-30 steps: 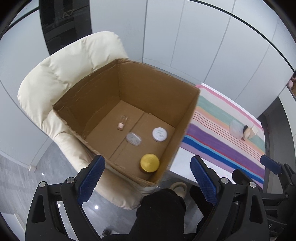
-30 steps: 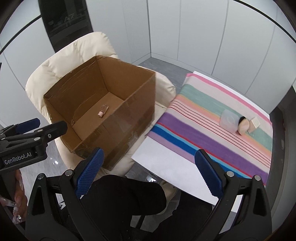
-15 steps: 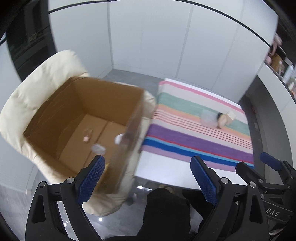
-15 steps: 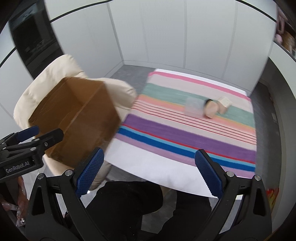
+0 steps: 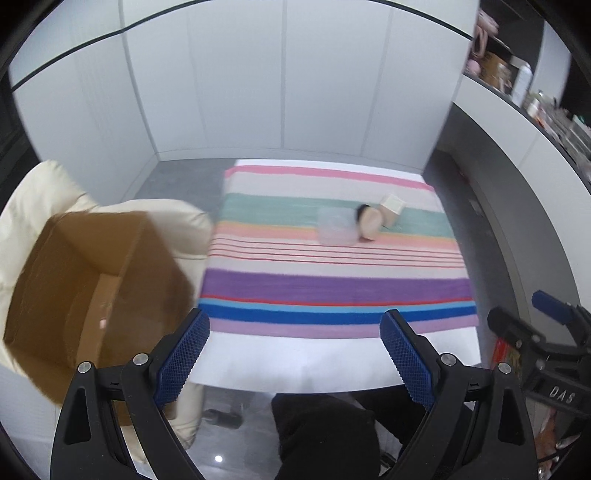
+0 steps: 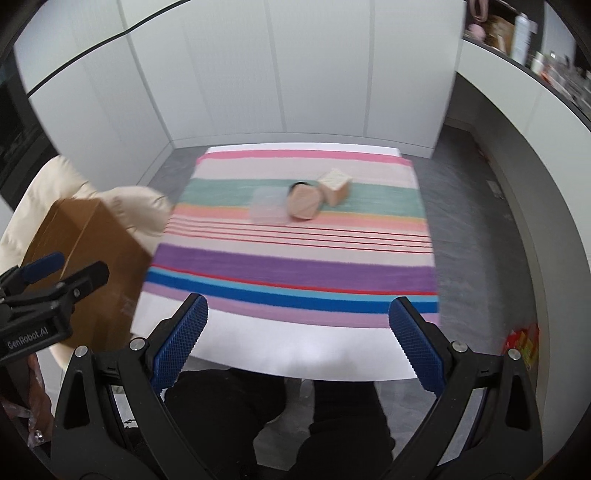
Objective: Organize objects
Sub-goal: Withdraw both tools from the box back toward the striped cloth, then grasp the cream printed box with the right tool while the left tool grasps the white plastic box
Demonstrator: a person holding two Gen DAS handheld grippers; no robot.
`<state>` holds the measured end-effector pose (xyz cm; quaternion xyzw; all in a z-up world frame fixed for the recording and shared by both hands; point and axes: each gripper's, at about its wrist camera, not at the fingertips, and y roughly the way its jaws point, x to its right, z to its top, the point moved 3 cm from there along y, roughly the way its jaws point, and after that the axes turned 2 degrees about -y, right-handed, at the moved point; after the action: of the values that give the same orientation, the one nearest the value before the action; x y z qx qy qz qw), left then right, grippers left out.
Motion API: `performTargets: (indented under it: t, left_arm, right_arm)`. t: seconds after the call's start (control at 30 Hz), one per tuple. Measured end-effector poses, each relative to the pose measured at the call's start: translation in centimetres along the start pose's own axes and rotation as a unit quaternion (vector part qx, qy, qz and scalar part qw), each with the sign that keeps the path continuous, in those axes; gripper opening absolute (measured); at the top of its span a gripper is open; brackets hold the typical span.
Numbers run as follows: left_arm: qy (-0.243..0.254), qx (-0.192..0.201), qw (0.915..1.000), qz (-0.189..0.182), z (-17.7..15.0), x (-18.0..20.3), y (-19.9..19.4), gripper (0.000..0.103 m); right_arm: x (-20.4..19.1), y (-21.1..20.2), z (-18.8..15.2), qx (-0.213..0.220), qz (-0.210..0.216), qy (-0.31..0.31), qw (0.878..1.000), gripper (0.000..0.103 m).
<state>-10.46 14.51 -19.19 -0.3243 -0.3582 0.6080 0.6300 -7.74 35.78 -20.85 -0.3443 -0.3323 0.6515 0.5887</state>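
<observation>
The tablecloth [image 6: 295, 266] runs in bands: pink, pale beige, teal, peach, thin red lines, purple, red, light blue, royal blue and lilac, over a white table [image 6: 288, 354]. On it sit a clear container [image 6: 267, 209], a peach-coloured round object [image 6: 304, 205] with a black end, and a tan cube [image 6: 335, 186]. The cardboard box [image 5: 85, 280] is brown, the armchair [image 5: 48, 199] cream. Both grippers' pads [image 5: 183, 356] are blue with a fine grid pattern, on black frames.

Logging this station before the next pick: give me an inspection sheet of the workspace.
Surface: white table under a striped cloth.
Job's things: clear container, round peach item and small tan box clustered on the cloth; cardboard box on a cream armchair.
Clutter: nothing seen on the table.
Grippers: left tool and right tool open, empty.
Cables: nothing seen.
Surroundings: white wall panels; shelf with bottles.
</observation>
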Motion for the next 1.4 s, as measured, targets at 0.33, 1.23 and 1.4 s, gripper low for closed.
performTargets:
  t: [0.33, 1.23, 1.4]
  left_arm:
    - [0.019, -0.001, 0.9998, 0.007, 1.7, 2.3, 3.5, 0.094]
    - [-0.040, -0.113, 0.9920, -0.041, 5.2, 1.9, 23.8, 0.094]
    - [-0.021, -0.115, 0.9905, -0.073, 6.0, 4.8, 27.6, 0.094]
  right_arm:
    - [5.2, 1.3, 0.7, 0.013, -0.027, 0.021, 0.999, 0.100]
    - [7.3, 25.1, 9.2, -0.007, -0.013, -0.027, 1.000, 0.100]
    - [8.9, 30.6, 10.6, -0.021, -0.030, -0.034, 0.999, 0.100]
